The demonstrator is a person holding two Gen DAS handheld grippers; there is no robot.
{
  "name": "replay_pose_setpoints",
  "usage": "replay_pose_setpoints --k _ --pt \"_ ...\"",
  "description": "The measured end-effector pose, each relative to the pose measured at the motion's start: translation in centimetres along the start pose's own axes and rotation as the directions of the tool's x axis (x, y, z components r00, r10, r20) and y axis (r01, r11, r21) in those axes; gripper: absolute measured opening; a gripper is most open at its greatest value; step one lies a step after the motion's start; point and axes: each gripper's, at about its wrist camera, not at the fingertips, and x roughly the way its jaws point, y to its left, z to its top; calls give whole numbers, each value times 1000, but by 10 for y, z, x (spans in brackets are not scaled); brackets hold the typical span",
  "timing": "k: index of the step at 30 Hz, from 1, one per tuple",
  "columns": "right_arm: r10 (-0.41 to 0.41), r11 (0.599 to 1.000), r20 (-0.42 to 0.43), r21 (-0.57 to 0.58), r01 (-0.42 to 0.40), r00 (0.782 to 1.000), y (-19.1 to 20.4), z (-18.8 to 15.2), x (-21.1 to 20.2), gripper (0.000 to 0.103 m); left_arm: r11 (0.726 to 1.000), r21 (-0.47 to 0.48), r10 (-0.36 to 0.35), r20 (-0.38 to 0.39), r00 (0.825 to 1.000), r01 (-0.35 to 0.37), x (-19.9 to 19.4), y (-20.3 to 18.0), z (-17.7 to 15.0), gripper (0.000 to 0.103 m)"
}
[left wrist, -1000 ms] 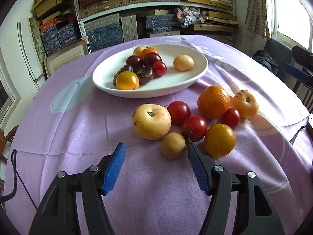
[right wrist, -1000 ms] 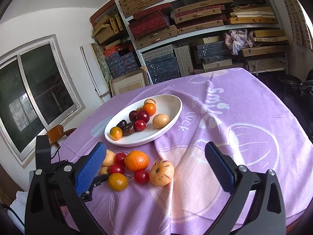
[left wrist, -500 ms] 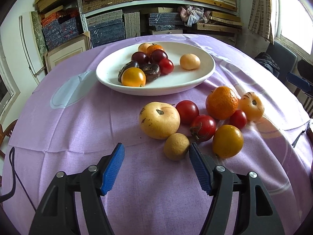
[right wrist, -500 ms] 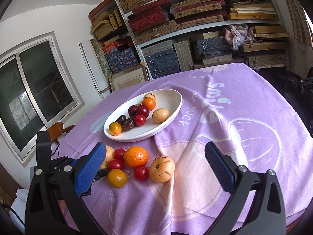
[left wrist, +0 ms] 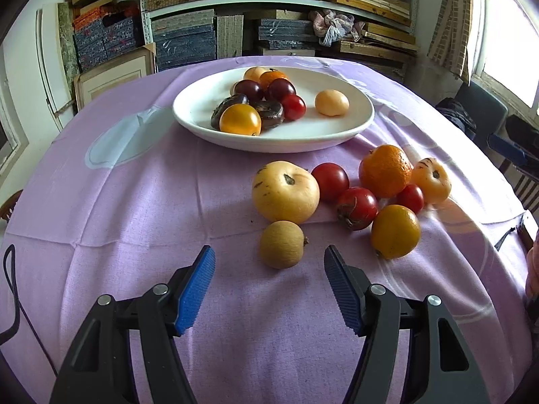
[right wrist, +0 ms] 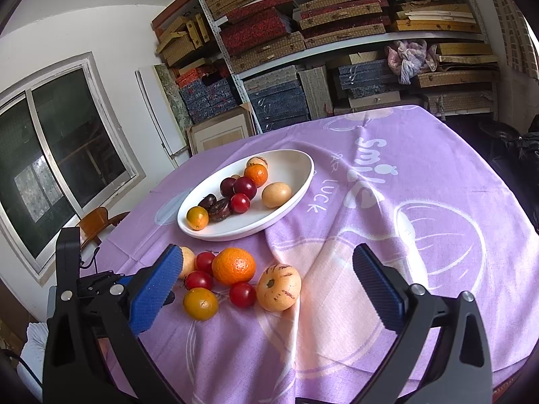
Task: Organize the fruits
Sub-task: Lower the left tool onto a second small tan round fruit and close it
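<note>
A white oval plate (left wrist: 209, 134) (right wrist: 296, 181) holds several fruits, among them a yellow tomato (left wrist: 240, 119) and a pale egg-shaped fruit (left wrist: 331, 102). Loose fruits lie on the purple cloth: a small brown fruit (left wrist: 282, 249), a big yellow apple-like fruit (left wrist: 285, 192), a mandarin (left wrist: 385, 171) (right wrist: 234, 266), red tomatoes (left wrist: 357, 207), an orange-yellow fruit (left wrist: 395, 231) (right wrist: 200, 303) and a striped pale fruit (left wrist: 431, 180) (right wrist: 279, 288). My left gripper (left wrist: 269, 289) is open, just short of the brown fruit. My right gripper (right wrist: 269, 289) is open and empty above the striped fruit.
The round table wears a purple cloth (right wrist: 421, 202) that drops off at its edges. Shelves of stacked boxes (right wrist: 303, 33) stand behind. A window (right wrist: 50, 155) and a wooden chair (right wrist: 97, 217) are at the left. A cable (left wrist: 13, 303) hangs at the near left.
My left gripper has drawn back and to the left, so the brown fruit now lies ahead between the open fingers. The right gripper has drifted slightly closer to the loose fruits.
</note>
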Motion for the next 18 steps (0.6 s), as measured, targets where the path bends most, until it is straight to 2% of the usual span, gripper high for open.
replay_pose_setpoints --k 6,18 --pt "1 1000 -6 -8 -1 1000 1 -2 2 99 999 -21 -28 -9 1000 28 4 0 2 51" --pt "8 1000 -24 -19 -8 1000 3 -5 4 99 998 -2 -55 -9 998 55 9 -11 8 51"
